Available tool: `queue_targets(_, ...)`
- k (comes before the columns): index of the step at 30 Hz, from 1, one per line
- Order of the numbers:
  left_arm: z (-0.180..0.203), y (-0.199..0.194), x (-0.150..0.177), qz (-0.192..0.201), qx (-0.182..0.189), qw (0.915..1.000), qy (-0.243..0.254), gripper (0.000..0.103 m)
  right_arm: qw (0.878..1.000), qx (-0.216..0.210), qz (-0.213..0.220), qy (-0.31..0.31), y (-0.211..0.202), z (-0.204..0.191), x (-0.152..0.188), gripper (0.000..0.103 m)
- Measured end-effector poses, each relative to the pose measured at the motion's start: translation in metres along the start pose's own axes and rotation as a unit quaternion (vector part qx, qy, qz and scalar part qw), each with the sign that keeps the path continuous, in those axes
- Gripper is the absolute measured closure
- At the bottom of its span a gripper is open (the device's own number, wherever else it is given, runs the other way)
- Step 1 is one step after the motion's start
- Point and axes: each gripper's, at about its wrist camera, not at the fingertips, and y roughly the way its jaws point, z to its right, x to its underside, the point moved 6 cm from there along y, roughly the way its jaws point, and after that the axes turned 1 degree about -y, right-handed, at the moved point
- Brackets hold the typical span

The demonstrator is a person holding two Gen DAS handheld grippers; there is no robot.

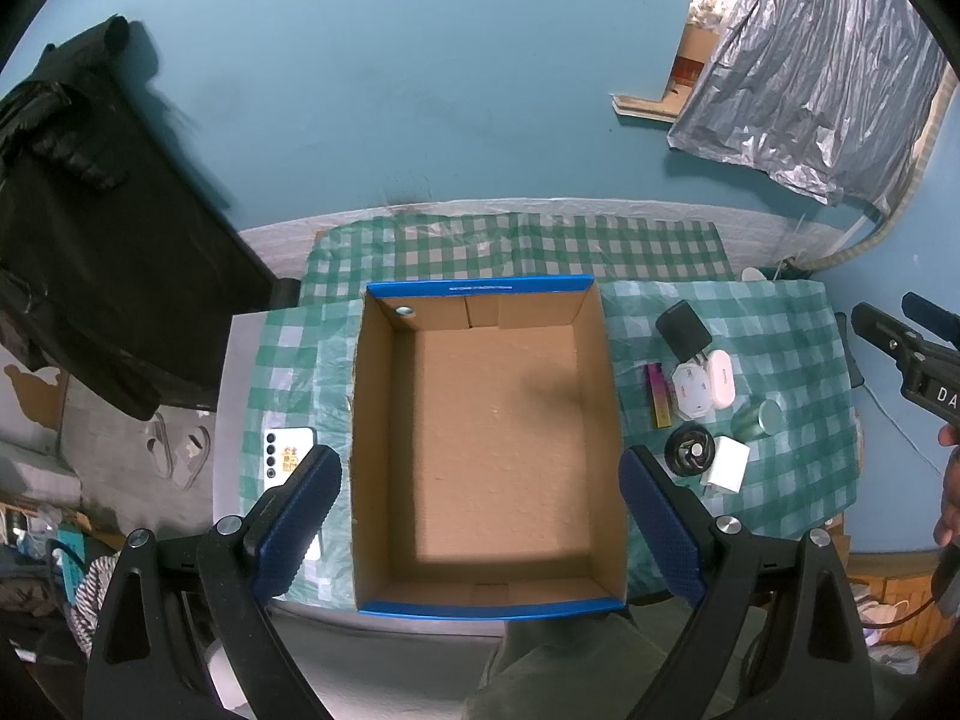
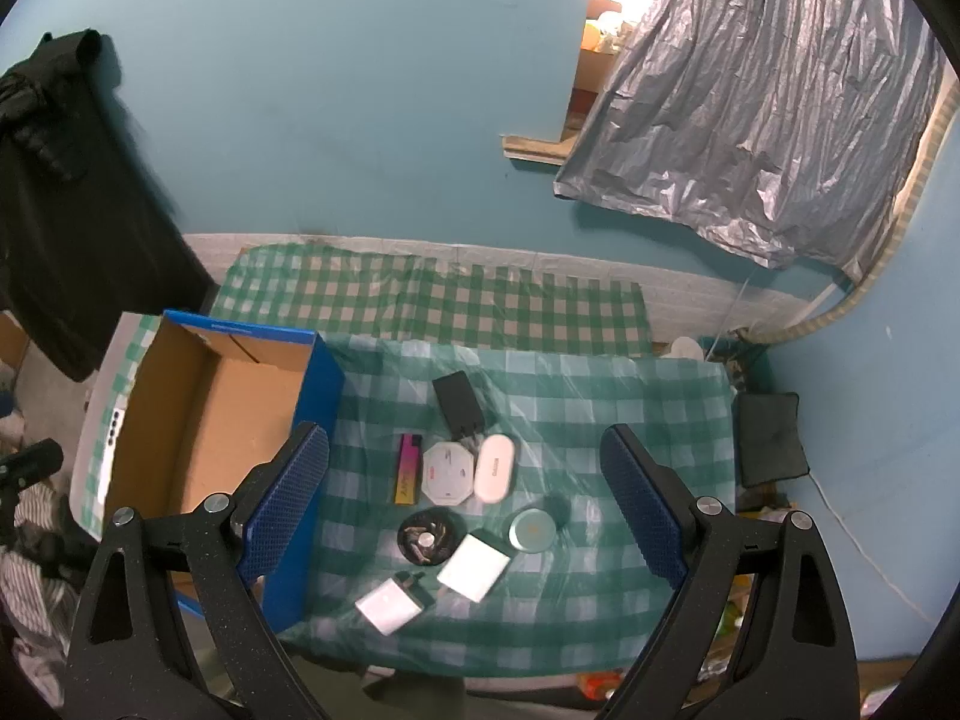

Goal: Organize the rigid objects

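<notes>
Teal-walled room, green checked tablecloth (image 2: 600,396) under clear plastic, silver foil sheet over window at 1 o'clock.

Left gripper (image 1: 480,516) spread wide, holding nothing, hovering over open cardboard box (image 1: 486,603) with blue rim; box empty, so sorting not yet begun, judging by that. Right gripper (image 2: 465,510) also spread wide and empty, above the cluster of items.

Near to far in right wrist view: white flat adapter (image 2: 389,603) at 6 o'clock of cluster, white square block (image 2: 474,565) just beside it, black round grinder-like disc (image 2: 429,536), teal round tin (image 2: 531,529) at 3 o'clock. Further: pink-yellow lighter (image 2: 407,469), white octagonal case (image 2: 445,473), white oval earbud case (image 2: 495,468), these three side by side, octagon and oval touching. Farthest: black charger block (image 2: 459,401) at 12 o'clock. White phone (image 1: 288,450) at 9 o'clock of box, partly hidden by left finger.

Likely step: first pick with right. Best to start on an outlying piece, e.g. teal tin or white square block, well clear of neighbours. Descend straight, straddle across narrow side, close firmly; slick plastic cover may let hard items skid. Avoid clipping box wall at 9 o'clock on transfer. Keep left clear above box.
</notes>
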Motion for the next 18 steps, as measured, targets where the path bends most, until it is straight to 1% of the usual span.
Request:
queue_targets(13, -0.0006, 0.0011, -0.0004, -0.001, -0.001, 1.0000, 0.000, 0.008, 1.000, 0.000, -0.002, -0.001, 0.0009, -0.0006, -0.0013, 0.012)
queue_targets(18, -0.0064, 0.0062, 0.0000, -0.007, -0.008, 0.9999, 0.000, 0.008, 1.000, 0.001, -0.011, -0.007, 0.0048, 0.0027, 0.0074, 0.012)
